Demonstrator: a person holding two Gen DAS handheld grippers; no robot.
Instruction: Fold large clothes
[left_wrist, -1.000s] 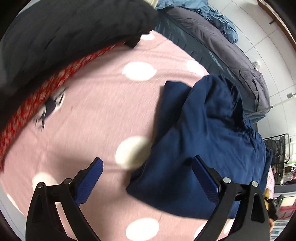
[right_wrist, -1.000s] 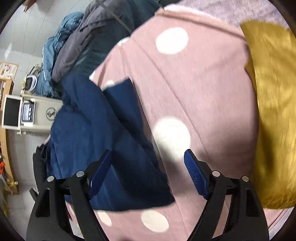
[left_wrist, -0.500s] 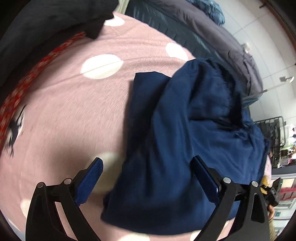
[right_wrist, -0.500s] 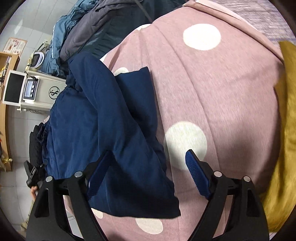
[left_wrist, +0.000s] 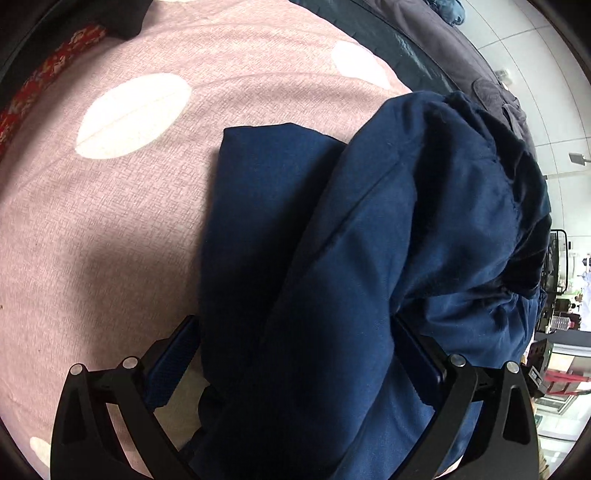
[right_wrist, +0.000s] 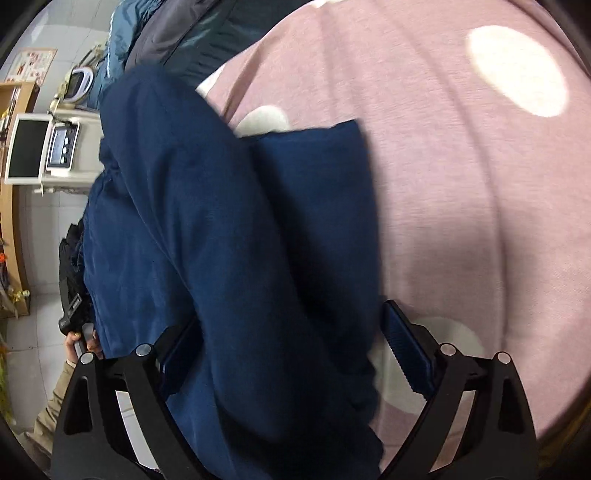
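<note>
Tongs of both hands, left (left_wrist: 291, 365) and right (right_wrist: 291, 354), stood wide apart astride the navy garment (left_wrist: 369, 240) on the pink dotted bedspread (left_wrist: 110, 221), the right pair having just opened further.

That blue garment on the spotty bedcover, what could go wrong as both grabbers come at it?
The navy garment lies in thick overlapping layers, so the open left gripper or right gripper might pinch only the top layer. Part of it seems to hang over the bedcover edge, so a tug could drag it off.

We look steeply down from each wrist, close above the bed. Both views share the navy garment (left_wrist: 369, 240) (right_wrist: 221, 240) on the pink dotted sheet (left_wrist: 110, 203) (right_wrist: 461, 166).
</note>
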